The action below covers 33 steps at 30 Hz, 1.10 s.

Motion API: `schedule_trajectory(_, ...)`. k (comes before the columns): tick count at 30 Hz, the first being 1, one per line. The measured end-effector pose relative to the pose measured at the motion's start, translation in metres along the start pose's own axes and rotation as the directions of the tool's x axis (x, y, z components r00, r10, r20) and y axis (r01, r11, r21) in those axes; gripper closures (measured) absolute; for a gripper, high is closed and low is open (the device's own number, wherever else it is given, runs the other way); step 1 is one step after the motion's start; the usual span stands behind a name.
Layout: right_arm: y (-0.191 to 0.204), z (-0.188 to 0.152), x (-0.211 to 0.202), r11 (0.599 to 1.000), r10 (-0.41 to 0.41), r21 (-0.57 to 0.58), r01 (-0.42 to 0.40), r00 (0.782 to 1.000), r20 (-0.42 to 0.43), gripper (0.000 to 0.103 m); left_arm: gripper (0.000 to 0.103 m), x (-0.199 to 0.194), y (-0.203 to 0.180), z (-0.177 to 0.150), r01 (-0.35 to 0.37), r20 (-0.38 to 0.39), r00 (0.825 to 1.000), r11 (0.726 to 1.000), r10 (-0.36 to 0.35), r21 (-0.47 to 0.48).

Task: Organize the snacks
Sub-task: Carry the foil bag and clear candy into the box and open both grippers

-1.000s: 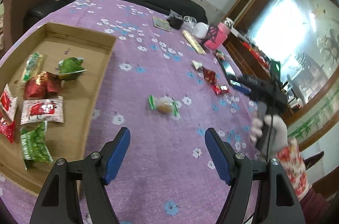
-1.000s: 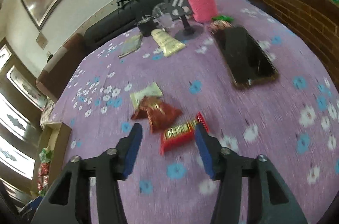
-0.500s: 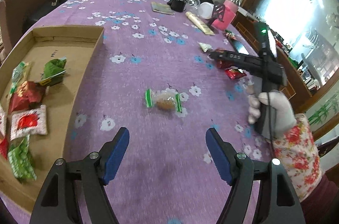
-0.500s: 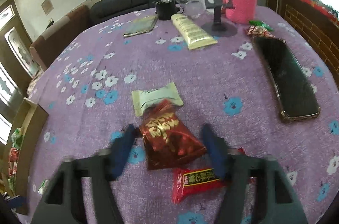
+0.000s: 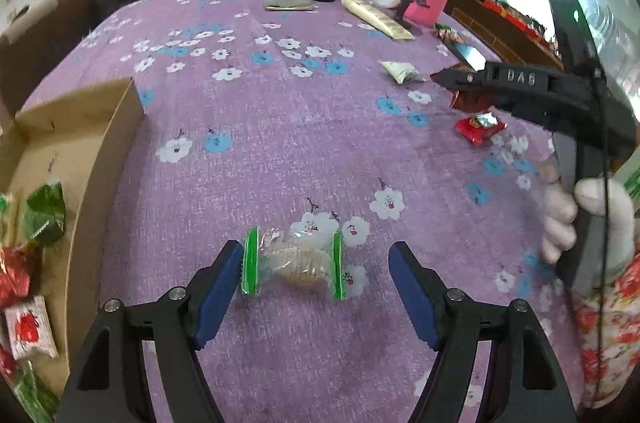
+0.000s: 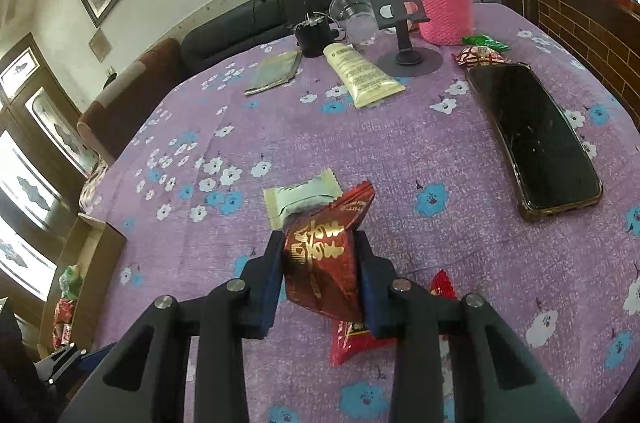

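The shallow brown cardboard box sits at the far left of the purple flowered tablecloth. It holds several wrapped snacks: a green foil packet, red packets and a white-and-red packet.

The left gripper has its blue-padded jaws spread wide and holds nothing. The clear cookie packet with green end seals lies on the cloth directly ahead, between the fingertips and nearer the left finger. Its long axis runs left to right, across the jaw gap, so closing would press on the two sealed ends. This arm is the nearer one to both packet and box.

The right gripper is clamped on a dark red foil packet with gold print, held tilted above the cloth. A pale green-white pillow packet lies just beyond it; a bright red packet lies beneath it. The box is well apart to its left.
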State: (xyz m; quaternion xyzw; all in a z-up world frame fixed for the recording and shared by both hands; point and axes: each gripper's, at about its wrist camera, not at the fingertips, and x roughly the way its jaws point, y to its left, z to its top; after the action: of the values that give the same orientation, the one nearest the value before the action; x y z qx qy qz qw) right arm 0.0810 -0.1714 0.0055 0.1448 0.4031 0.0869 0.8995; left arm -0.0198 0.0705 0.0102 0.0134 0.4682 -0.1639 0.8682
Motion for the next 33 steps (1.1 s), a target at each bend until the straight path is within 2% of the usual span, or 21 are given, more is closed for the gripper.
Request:
schedule_trajectory(1, 0.0, 0.0, 0.0, 1.0, 0.004, 0.004, -0.004, 1.0, 0.0, 0.071, 0.047, -0.001, -0.001, -0.001, -0.012, 0.012, 1.0, 1.0, 0.012, 0.01)
schedule_trajectory(2, 0.0, 0.0, -0.001, 1.0, 0.005, 0.007, -0.005, 1.0, 0.001, 0.071, 0.054, -0.002, 0.0, -0.001, -0.021, 0.015, 1.0, 1.0, 0.02, 0.016)
schedule_trajectory(10, 0.007, -0.003, -0.006, 1.0, 0.002, -0.014, -0.002, 1.0, 0.028, 0.071, 0.056, -0.023, 0.025, -0.004, 0.032, 0.061, 0.998, 0.995, -0.027, -0.091)
schedule_trajectory(14, 0.014, -0.007, -0.01, 1.0, 0.01, -0.029, -0.009, 0.999, 0.041, 0.071, 0.056, -0.055, 0.048, -0.011, 0.078, 0.119, 0.991, 0.982, -0.058, -0.172)
schedule_trajectory(18, 0.027, -0.013, -0.011, 0.998, 0.018, -0.054, -0.016, 0.999, 0.037, 0.071, 0.056, -0.095, 0.075, -0.022, 0.074, 0.191, 0.981, 0.971, -0.031, -0.226)
schedule_trajectory(21, 0.046, -0.018, -0.014, 0.996, 0.022, -0.091, -0.019, 0.999, 0.035, 0.071, 0.056, -0.118, 0.102, -0.031, 0.062, 0.225, 0.974, 0.958, 0.002, -0.28)
schedule_trajectory(25, 0.081, -0.027, -0.021, 0.989, 0.079, -0.128, -0.077, 0.997, 0.01, 0.071, 0.056, -0.139, 0.139, -0.047, 0.046, 0.263, 0.963, 0.932, 0.054, -0.36)
schedule_trajectory(33, 0.185, -0.05, -0.027, 0.941, 0.204, -0.26, -0.217, 0.976, -0.078, 0.071, 0.055, -0.147, 0.191, -0.084, 0.053, 0.267, 0.959, 0.87, 0.092, -0.491)
